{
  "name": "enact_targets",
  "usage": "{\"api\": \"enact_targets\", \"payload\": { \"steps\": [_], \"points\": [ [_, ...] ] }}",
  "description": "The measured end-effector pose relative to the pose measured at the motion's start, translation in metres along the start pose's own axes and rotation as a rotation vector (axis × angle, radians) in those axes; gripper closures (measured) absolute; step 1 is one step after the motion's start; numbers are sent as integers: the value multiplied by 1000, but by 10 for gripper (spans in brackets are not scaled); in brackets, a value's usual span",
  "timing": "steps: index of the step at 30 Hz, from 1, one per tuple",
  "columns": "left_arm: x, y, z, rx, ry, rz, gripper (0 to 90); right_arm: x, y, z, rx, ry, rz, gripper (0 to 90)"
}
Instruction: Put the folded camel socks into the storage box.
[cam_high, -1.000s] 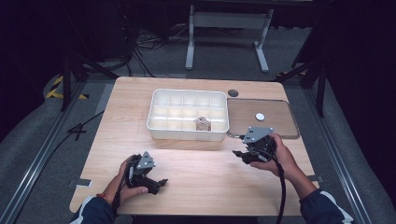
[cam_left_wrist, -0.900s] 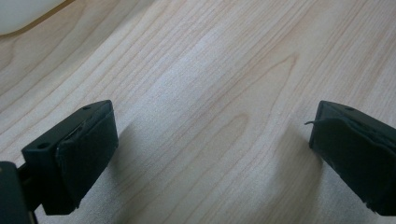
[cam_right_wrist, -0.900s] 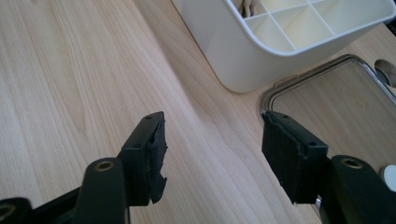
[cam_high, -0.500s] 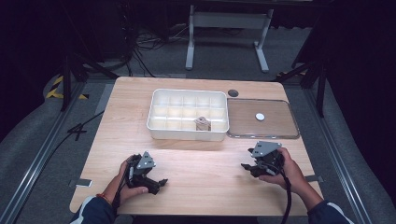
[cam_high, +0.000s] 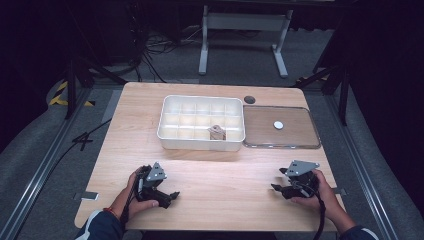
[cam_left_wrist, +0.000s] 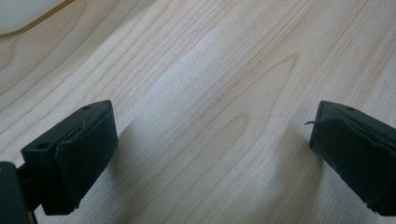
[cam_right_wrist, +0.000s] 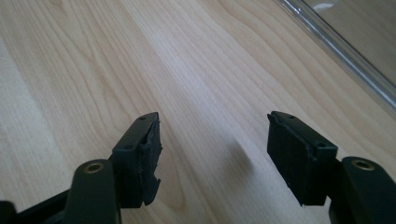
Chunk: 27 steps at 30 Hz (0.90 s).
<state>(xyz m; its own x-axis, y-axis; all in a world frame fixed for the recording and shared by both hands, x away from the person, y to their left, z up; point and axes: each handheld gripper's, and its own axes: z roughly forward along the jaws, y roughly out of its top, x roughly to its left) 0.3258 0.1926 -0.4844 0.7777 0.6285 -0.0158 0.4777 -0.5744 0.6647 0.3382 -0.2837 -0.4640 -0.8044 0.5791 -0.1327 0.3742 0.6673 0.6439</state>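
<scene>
White compartment tray (cam_high: 201, 122) sits mid-bench (cam_high: 220, 200) with a small brown piece (cam_high: 217, 133) in its 5 o'clock cell, clear lid (cam_high: 295, 137) touching at 3 o'clock. Left gripper (cam_high: 172, 196) at 7, right gripper (cam_high: 276, 188) at 5, fingers spread wide, holding nothing.

No text, label, brand, number or sign can be read anywhere in these views. The small tan tag-like piece (cam_high: 217, 133) in the white plastic compartment tray (cam_high: 170, 131), at the centre of the high view, is too small to show any print. The round white spot (cam_high: 278, 125) on the clear flat lid (cam_high: 305, 140), right of centre, carries no legible mark. The yellow-and-black striped tape (cam_high: 61, 93) on the floor, at the left edge, is a plain pattern without lettering.
</scene>
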Motion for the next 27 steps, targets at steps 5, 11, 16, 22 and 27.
{"api": "enact_targets", "payload": {
  "steps": [5, 11, 16, 22, 27],
  "points": [
    [0, 0, 0, 1, 0, -1, 11, -5, -18, -3, -29, 10, 64, 349],
    [0, 0, 0, 3, 0, -4, 7, -11, -37, -4, -109, 52, 138, 291],
    [0, 1, 0, 6, 0, -3, 3, -11, -43, -5, -135, 45, 152, 268],
    [0, 1, 1, 7, -1, -5, 3, -11, -43, -6, -134, 45, 154, 268],
    [0, 1, 0, 7, 4, 2, 3, -12, -44, -6, -133, 33, 164, 267]
  ]
}}
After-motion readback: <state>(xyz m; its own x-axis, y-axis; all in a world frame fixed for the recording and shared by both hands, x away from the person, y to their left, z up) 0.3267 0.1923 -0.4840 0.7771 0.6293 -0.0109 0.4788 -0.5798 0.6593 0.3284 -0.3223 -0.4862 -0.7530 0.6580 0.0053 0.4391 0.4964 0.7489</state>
